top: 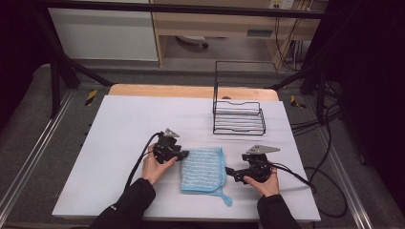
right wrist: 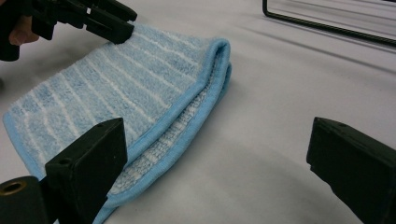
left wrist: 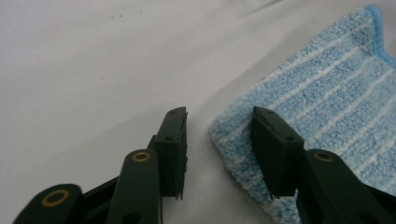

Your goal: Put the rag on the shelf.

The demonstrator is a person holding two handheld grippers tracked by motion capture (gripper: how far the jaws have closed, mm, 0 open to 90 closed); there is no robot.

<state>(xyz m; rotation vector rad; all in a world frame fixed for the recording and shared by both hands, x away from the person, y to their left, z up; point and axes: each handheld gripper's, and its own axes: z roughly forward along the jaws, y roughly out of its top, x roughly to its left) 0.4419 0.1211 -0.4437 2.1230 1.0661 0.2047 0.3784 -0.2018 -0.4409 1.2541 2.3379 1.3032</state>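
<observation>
At the middle of my white table (top: 119, 143), a folded light-blue terry cloth with thin white stripes (top: 203, 169) lies flat, its hanging loop trailing toward five o'clock. My left gripper (top: 184, 155) sits at the cloth's ten o'clock corner; in the left gripper view its jaws are part spread, one over bare table, the other resting on the cloth's (left wrist: 327, 93) corner, and I cannot see them pinching it yet. My right gripper (top: 229, 171) rests just off the cloth's three o'clock edge, its jaws spread wide with nothing between them; the right gripper view shows the cloth's (right wrist: 140, 79) folded, bound edge beside one jaw. A black wire rack (top: 238, 117) stands at one o'clock from the cloth, well apart.
</observation>
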